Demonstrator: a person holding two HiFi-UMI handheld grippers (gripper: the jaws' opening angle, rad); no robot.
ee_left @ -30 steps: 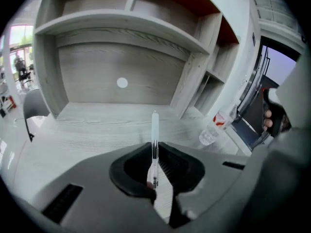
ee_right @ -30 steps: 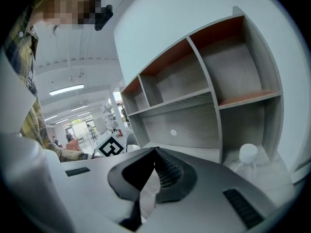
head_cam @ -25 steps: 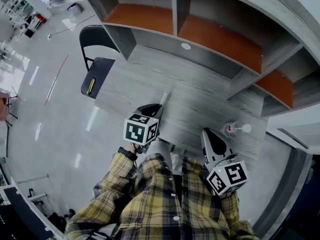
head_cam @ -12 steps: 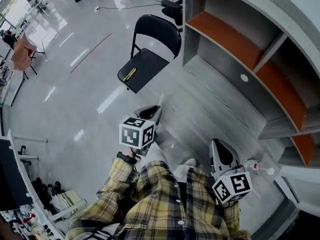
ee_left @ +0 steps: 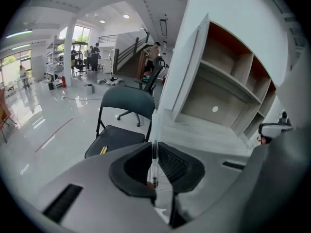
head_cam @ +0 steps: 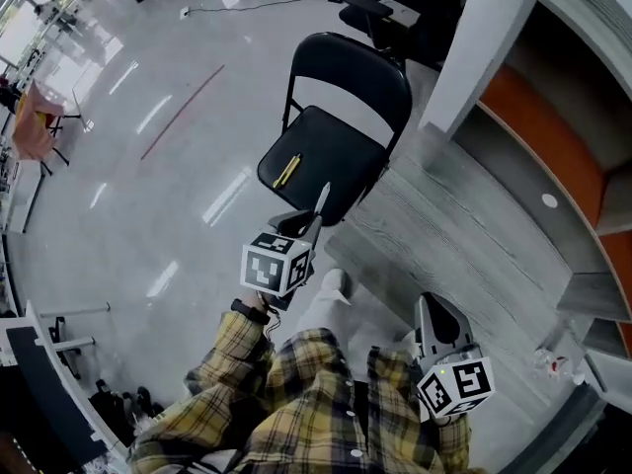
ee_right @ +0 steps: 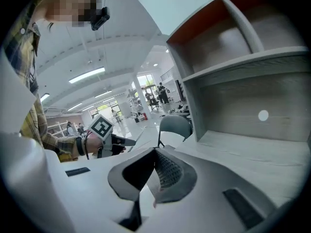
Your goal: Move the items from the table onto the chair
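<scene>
My left gripper (head_cam: 308, 227) is shut on a slim clear pen (head_cam: 321, 200), whose tip sticks out past the jaws over the front edge of the black folding chair (head_cam: 341, 151). A yellow pen (head_cam: 286, 171) lies on the chair's seat. In the left gripper view the clear pen (ee_left: 154, 130) stands upright between the pads, with the chair (ee_left: 121, 103) ahead of it. My right gripper (head_cam: 441, 316) hangs over the grey table (head_cam: 474, 255) near my body. Its jaws are shut with nothing between them.
A grey shelf unit with orange back panels (head_cam: 538, 117) stands on the table's far side. A small clear bottle (head_cam: 548, 361) sits at the table's right end. Shiny floor (head_cam: 148, 196) spreads to the left of the chair, and an office chair (head_cam: 395, 8) stands behind it.
The view has swung from the table to the chair. Both grippers have moved left toward the chair, the left one still holding the clear pen, which now reaches the seat's edge.
</scene>
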